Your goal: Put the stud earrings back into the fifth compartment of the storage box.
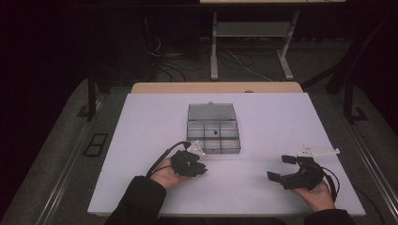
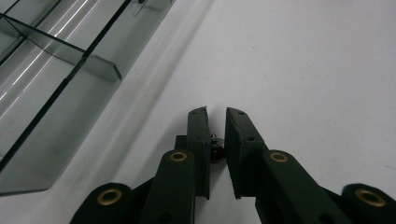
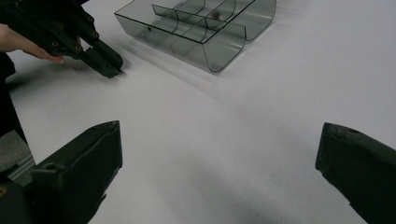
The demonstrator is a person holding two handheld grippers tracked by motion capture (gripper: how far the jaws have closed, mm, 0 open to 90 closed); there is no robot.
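The left tool (image 1: pixel 201 168) sits low on the white desk (image 1: pixel 291 126), just in front of a clear plastic box (image 1: pixel 213 129). Its two black jaws are pulled close together. A tiny dark thing (image 2: pixel 215 150) with a bit of red on it is pinched between them, right down at the desk top. It is too small to tell what it is. In the left gripper view the box wall lies off to the upper left, near the jaws but not touching them.

The box is open, with its lid lying flat behind it. Thin walls split it into small parts. One small dark piece (image 1: pixel 215 133) lies in a middle part.

The right tool (image 1: pixel 281 168) is held far to the right, well away from the box. Its jaws stand wide apart with nothing between them. A hand (image 1: pixel 319 194) holds it from below.
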